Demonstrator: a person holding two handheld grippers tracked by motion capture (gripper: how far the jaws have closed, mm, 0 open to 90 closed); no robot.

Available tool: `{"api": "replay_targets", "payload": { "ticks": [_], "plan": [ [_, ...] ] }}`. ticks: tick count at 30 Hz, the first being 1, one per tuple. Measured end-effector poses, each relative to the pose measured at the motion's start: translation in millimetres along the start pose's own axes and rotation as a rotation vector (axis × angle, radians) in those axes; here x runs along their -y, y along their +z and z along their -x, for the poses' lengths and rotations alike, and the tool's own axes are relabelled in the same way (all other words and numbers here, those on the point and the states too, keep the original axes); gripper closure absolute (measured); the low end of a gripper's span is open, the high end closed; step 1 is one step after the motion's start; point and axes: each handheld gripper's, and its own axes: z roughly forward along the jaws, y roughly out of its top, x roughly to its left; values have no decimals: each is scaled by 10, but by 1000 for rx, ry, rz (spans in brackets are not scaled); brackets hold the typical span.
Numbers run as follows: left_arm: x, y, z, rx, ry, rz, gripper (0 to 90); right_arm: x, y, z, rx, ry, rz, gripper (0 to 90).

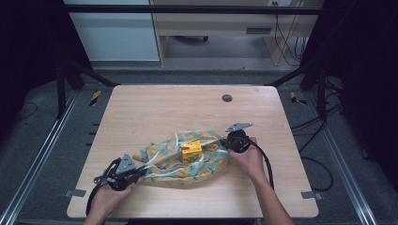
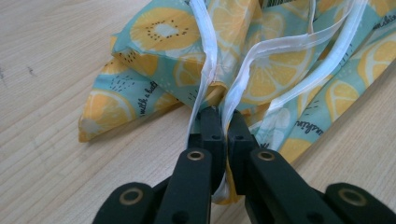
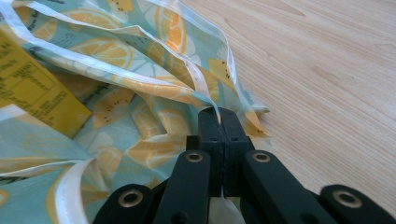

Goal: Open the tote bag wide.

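Observation:
A teal bag printed with yellow lemon slices [image 1: 187, 164] lies crumpled on the wooden table [image 1: 187, 108], with a yellow box [image 1: 192, 151] sitting in its open mouth. My left gripper [image 1: 138, 172] is at the bag's left end. Its jaws are shut on the bag's white zip edge [image 2: 233, 100]. My right gripper [image 1: 224, 146] is at the bag's right end, shut on the bag's rim [image 3: 205, 100]. The yellow box [image 3: 32, 88] shows at the left of the right gripper view.
A round grey grommet [image 1: 227, 98] sits in the table's far right part. Black frame bars and cables run around the table. A white cabinet and a wooden desk stand beyond the far edge.

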Motion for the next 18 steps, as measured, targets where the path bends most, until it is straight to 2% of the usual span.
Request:
{"api": "replay_targets", "payload": {
  "ticks": [12, 15, 18],
  "plan": [
    [8, 25, 66, 19, 5, -31, 893, -56, 79, 41, 19, 7, -8, 900],
    [9, 36, 91, 23, 12, -41, 894, -65, 102, 32, 47, 7, -4, 900],
    [12, 35, 107, 23, 15, -46, 894, -71, 119, 27, 56, 6, -3, 900]
  ]
}}
